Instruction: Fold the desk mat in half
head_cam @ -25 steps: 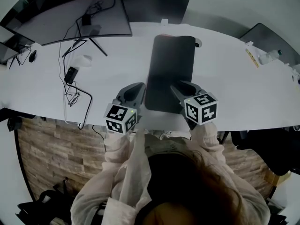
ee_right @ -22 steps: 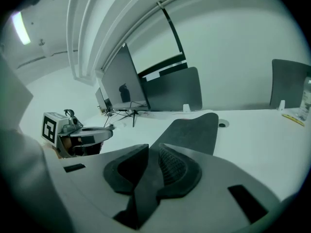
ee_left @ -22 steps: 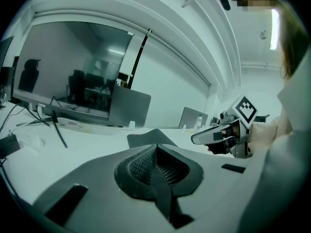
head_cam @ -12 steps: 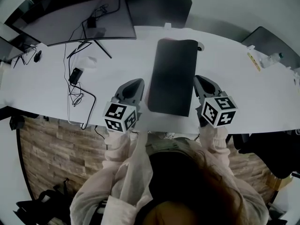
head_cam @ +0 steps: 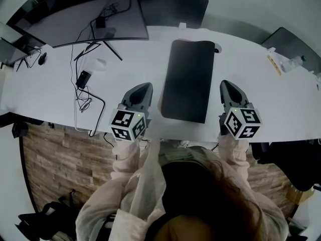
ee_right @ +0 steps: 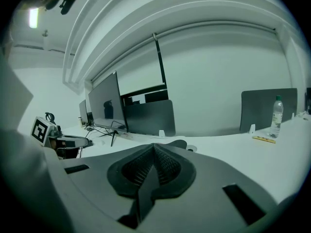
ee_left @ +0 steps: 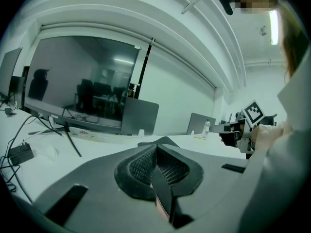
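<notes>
The dark desk mat [head_cam: 188, 79] lies flat and unfolded on the white table [head_cam: 125, 69], its long side running away from me. My left gripper [head_cam: 143, 87] rests on the table just left of the mat's near corner, jaws shut and empty; its closed pads [ee_left: 146, 165] show in the left gripper view. My right gripper [head_cam: 226, 84] sits to the right of the mat, a small gap away, also shut on nothing, with its pads [ee_right: 146, 166] pressed together. Each gripper view shows the other one: the right gripper [ee_left: 233, 128] and the left gripper [ee_right: 73, 141].
A large monitor [head_cam: 85, 19] on a stand is at the back left, with cables [head_cam: 88, 102] and a power adapter [head_cam: 83, 78] trailing toward the front edge. A grey divider panel [head_cam: 173, 6] stands behind the mat. A water bottle [ee_right: 276, 111] is at the far right.
My right gripper has moved right, from over the mat's near right corner to the bare table beside it, and its jaws have closed. The left gripper has hardly moved.
</notes>
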Available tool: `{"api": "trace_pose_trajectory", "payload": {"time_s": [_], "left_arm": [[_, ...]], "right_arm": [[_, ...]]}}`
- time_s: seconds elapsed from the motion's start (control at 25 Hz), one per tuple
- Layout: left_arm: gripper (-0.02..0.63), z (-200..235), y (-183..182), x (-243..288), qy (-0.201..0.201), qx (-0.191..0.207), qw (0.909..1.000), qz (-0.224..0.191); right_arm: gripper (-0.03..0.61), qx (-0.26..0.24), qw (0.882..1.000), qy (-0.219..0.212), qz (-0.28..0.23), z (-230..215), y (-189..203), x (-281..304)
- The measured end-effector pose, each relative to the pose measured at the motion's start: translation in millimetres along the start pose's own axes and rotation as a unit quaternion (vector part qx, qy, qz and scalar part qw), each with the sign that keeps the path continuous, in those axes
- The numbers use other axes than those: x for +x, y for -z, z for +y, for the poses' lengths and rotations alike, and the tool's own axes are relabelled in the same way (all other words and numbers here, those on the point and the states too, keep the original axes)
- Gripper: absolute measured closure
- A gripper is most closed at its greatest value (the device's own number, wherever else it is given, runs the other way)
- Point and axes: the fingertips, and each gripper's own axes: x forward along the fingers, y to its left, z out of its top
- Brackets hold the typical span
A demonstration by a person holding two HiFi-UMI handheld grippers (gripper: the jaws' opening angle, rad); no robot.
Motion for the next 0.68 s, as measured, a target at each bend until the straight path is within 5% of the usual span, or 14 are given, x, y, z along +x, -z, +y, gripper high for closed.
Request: {"api": "trace_pose_trajectory", "payload": {"time_s": [0.68], "left_arm": [[0.586,6.0,5.6,-8.3,-0.002,-0.004,1.0,0.004]], "right_arm": [[0.563,-0.007,1.0,-0.004,0.014,11.3,7.1,3.1]]}}
